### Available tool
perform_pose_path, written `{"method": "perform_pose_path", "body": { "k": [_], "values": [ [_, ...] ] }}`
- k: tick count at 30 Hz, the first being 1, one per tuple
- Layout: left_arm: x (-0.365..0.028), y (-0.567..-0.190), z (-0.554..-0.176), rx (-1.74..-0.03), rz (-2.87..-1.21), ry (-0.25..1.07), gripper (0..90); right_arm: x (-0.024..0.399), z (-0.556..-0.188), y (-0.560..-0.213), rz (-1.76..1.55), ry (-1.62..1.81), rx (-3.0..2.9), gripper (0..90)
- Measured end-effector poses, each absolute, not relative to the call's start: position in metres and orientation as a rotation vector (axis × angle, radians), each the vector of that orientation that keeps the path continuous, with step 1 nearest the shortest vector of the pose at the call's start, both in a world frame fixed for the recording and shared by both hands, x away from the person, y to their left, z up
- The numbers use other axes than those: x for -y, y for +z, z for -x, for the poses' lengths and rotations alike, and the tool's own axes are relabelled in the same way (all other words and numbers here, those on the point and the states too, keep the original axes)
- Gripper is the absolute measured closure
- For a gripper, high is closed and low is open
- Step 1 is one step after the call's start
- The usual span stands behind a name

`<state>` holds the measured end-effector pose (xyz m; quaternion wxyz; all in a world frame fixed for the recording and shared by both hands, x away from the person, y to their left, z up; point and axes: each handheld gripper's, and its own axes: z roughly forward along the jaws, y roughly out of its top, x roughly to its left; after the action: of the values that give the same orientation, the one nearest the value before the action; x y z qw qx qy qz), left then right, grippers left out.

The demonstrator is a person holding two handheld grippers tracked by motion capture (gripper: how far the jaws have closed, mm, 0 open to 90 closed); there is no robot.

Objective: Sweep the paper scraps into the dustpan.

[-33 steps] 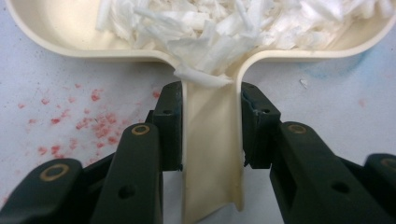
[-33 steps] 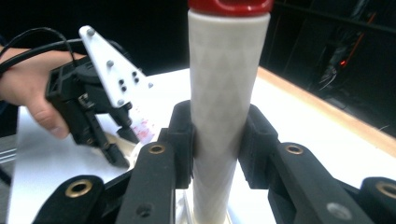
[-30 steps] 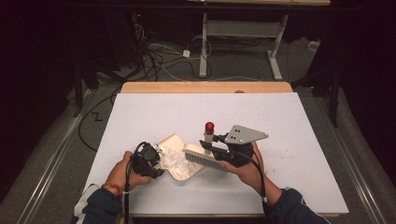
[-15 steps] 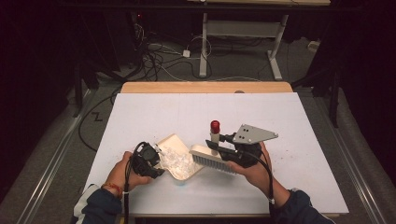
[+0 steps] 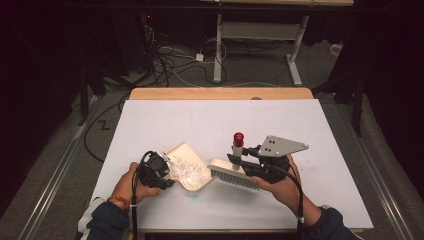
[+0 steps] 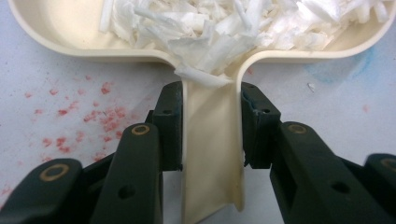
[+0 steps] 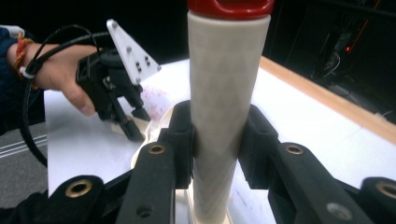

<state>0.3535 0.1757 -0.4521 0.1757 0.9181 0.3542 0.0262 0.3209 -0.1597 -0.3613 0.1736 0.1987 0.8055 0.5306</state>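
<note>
A cream dustpan lies on the white table, heaped with white paper shreds. My left gripper is at its near left end. In the left gripper view my left gripper is shut on the dustpan handle, and the shreds spill toward it. To the right, my right gripper holds a brush by its upright cream handle with a red cap. The bristle head hangs just right of the pan. In the right gripper view my right gripper is shut on the brush handle.
Red specks stain the table beside the pan. A few loose scraps lie right of my right hand. The table's far edge is a wooden strip. On the floor behind it are cables and a desk frame.
My right gripper has carried the brush to the right and slightly up, away from the dustpan's mouth. The left gripper and the dustpan have stayed put.
</note>
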Motion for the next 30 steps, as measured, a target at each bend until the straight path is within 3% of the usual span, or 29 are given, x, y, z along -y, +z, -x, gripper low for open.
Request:
{"method": "perform_pose_path", "body": {
  "k": [15,30],
  "values": [
    [-0.178,-0.452,-0.354,-1.019,-2.583,0.064,62.9,0.189,-0.308,-0.350,-0.572,1.526,-2.247,70.5],
    [-0.192,-0.451,-0.359,-1.154,-2.471,0.156,62.8,0.225,-0.307,-0.343,-0.626,1.513,-2.232,70.5]
  ]
}}
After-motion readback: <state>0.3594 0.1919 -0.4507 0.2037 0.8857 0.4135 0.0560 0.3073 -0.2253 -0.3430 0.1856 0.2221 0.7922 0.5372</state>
